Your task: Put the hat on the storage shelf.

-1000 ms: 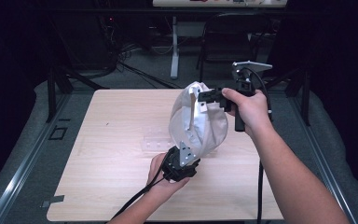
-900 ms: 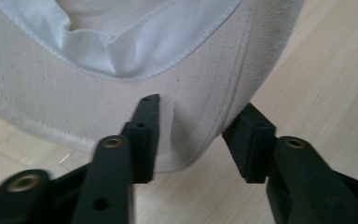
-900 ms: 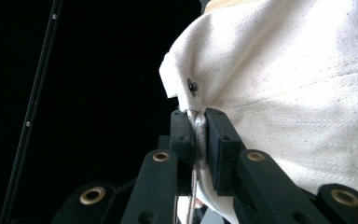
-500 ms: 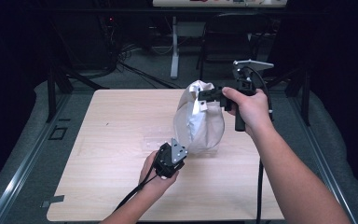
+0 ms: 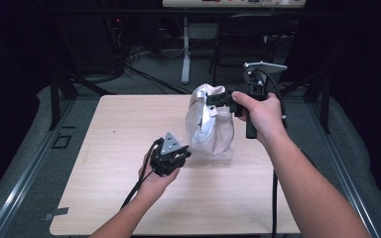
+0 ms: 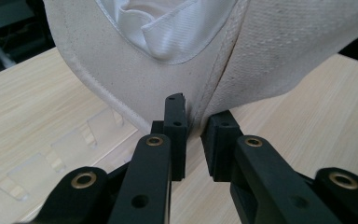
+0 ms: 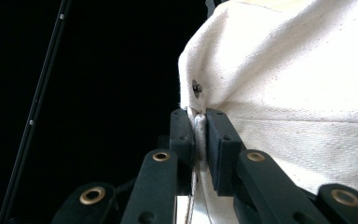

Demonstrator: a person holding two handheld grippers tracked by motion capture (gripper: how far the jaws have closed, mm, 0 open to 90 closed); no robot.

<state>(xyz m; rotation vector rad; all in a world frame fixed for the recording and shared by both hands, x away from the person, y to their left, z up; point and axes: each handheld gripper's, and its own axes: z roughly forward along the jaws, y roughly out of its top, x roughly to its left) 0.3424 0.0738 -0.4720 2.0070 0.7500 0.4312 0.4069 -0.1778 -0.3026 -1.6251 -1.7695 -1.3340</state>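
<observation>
We see a white canvas bag (image 5: 209,126) held up over the far right part of the wooden table (image 5: 109,163), its lower end resting near a clear plastic tray (image 5: 213,157) that lies flat on the tabletop just beside it. The right gripper (image 5: 213,99) pinches the top edge of the bag: in the right gripper view its black jaws are clenched on a fold of the cloth (image 7: 198,130), right below a small metal rivet (image 7: 196,87). The left gripper (image 5: 178,156) sits low at the bag's near side; its jaws have just been closing, and in the left gripper view they clasp the bag's stitched seam (image 6: 196,123) at the bottom hem, the fabric caught between the pads. Inside the mouth of the bag a smoother white lining (image 6: 168,23) shows. The tray's clear dividers (image 6: 74,140) lie to the left of the left gripper. Beyond the table stand a dark chair (image 5: 248,44) and a table leg (image 5: 185,54), with cables on the floor. We can read no label or writing on the bag.
</observation>
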